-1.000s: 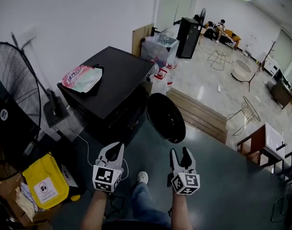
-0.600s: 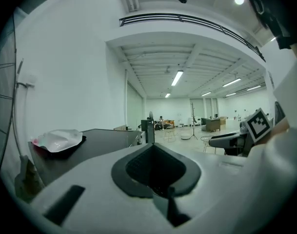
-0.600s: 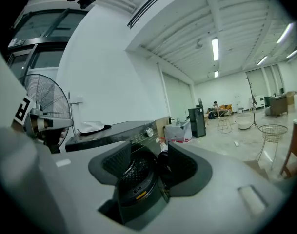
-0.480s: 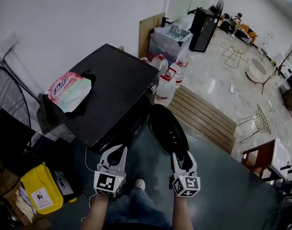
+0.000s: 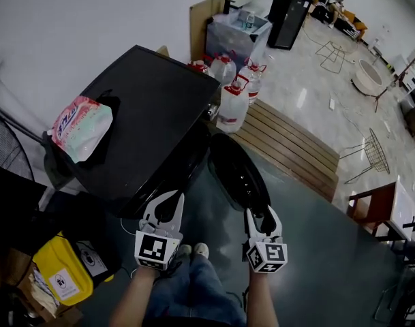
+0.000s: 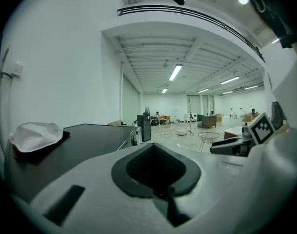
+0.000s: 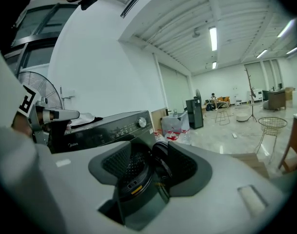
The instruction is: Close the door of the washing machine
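The black front-loading washing machine (image 5: 146, 114) stands left of centre in the head view. Its round dark door (image 5: 238, 176) is swung out to the right. My right gripper (image 5: 262, 213) is open and empty, with its fingertips right at the door's near edge; whether they touch it I cannot tell. In the right gripper view, the door (image 7: 160, 152) and the drum mouth (image 7: 133, 172) show between the jaws, under the control panel (image 7: 114, 128). My left gripper (image 5: 170, 199) is shut and empty, held before the machine's front. Its view looks over the machine's top (image 6: 89, 135).
A pink-and-white detergent pouch (image 5: 78, 128) lies on the machine's top. Several water jugs (image 5: 231, 104) and a wooden pallet (image 5: 289, 148) sit beyond the door. A yellow bag (image 5: 60, 274) is on the floor at lower left. A standing fan (image 7: 36, 91) is left of the machine.
I have come closer to the machine and look down on it more steeply. Both grippers moved forward; the right one now reaches the open door's near edge.
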`<state>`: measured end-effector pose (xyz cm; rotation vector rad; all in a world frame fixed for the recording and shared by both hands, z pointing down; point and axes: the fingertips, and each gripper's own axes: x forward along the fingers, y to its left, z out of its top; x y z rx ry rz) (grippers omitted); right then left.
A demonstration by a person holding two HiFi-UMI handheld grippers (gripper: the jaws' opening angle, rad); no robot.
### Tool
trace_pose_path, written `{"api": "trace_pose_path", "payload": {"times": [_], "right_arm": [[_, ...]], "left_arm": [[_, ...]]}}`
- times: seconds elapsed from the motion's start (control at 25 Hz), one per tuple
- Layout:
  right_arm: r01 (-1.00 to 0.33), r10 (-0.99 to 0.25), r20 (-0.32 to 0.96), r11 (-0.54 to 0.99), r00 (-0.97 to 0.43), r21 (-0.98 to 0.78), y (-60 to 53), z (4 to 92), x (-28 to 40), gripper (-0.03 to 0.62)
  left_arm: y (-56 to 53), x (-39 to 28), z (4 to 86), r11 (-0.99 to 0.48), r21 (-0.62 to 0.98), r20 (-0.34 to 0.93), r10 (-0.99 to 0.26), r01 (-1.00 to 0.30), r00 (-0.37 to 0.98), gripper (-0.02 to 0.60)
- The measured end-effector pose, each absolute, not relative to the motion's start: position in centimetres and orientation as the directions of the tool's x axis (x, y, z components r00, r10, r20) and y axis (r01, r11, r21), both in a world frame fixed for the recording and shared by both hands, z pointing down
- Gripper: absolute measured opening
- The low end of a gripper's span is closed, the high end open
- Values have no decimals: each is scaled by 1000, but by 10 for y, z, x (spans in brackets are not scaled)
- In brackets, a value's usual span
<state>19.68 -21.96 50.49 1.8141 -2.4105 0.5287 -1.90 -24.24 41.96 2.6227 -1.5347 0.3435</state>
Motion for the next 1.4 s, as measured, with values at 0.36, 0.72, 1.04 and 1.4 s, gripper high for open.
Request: {"api": "trace_pose_path", "payload": {"times": [0.36,0.72,1.04,1.4], "right_arm": [[-959,-910,317,220,-269,-180,-235,572,234,230],[-957,-859,423,267,-289,-113,-237,668,274,230],[-943,-802,508,326,-315,-69,-249,719,311,229],[-894,-728,552,442,-408,-77,-258,731,315,192]], "left_arm": [[-276,25,476,-546,18,238,-811,-837,534,8],[-288,58,546,-589,73,266,-766,-805,585,8],[-288,74,578,-621,93,305,-726,-778,616,8],[-296,86,573,-638,105,303,-710,-763,636,8]]}}
